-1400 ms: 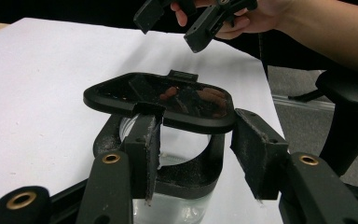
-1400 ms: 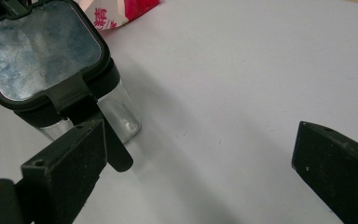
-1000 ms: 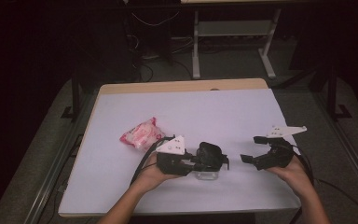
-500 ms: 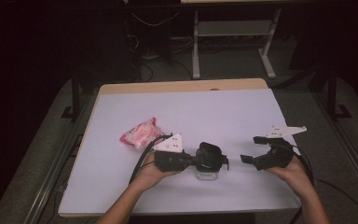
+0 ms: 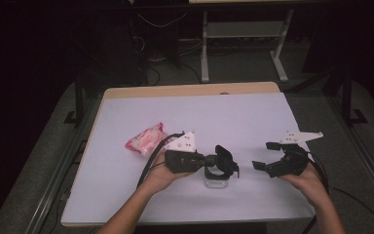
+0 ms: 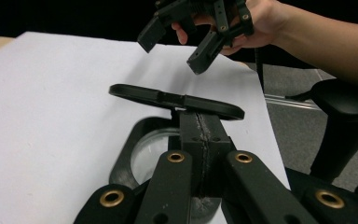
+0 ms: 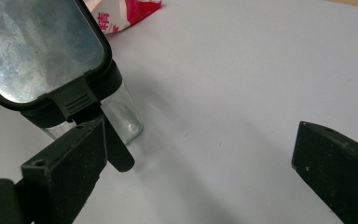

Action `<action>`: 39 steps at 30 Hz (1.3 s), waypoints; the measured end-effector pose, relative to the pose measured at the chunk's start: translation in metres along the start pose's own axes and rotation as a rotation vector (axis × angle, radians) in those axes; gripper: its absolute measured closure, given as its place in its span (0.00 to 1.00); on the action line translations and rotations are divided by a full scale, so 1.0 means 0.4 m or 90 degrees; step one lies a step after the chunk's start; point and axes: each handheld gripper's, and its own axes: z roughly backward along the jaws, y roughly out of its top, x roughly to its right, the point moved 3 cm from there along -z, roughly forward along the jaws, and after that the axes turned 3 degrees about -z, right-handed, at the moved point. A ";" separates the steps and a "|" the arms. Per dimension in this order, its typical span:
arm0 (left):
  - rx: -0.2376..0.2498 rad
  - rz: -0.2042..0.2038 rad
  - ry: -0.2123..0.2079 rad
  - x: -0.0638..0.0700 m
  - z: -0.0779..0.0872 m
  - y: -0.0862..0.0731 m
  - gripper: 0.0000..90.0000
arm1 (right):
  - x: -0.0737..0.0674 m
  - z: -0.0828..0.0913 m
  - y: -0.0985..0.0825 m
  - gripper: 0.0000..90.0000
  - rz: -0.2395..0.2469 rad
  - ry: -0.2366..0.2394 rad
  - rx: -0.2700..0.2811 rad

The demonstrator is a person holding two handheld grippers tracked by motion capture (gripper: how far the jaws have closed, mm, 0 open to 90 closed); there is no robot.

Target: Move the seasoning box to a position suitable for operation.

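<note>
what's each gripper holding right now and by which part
The left gripper is shut on the flip latch of the clear container's black lid. The right gripper is open, holding nothing.

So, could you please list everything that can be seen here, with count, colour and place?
Clear container: one, transparent body with a black rim, on the white table near its front edge, under the left gripper's jaws.
Lid: one, clear panel in a black frame with a latch tab, on top of the container.
Snack packet: one, pink and white, on the table to the left of the container.
Table: one, white top with a wooden edge at the far side.
Metal frame: one, grey, on the floor behind the table.
Left gripper: one, black, jaws closed at the container's lid.
Right gripper: one, black, jaws open, to the right of the container.
Hands: two, one on each gripper, coming from the near side.
</note>
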 end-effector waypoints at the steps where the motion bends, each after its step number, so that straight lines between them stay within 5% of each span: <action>1: -0.002 -0.003 0.001 -0.001 0.000 0.004 1.00 | 0.000 0.001 0.001 0.03 0.000 0.000 0.001; 17: 0.012 -0.037 -0.009 0.008 -0.025 0.081 1.00 | -0.006 0.007 0.008 0.03 0.000 0.004 0.009; 39: -0.002 -0.040 -0.039 0.018 -0.116 0.091 1.00 | -0.009 0.004 0.008 0.03 0.004 0.006 0.007</action>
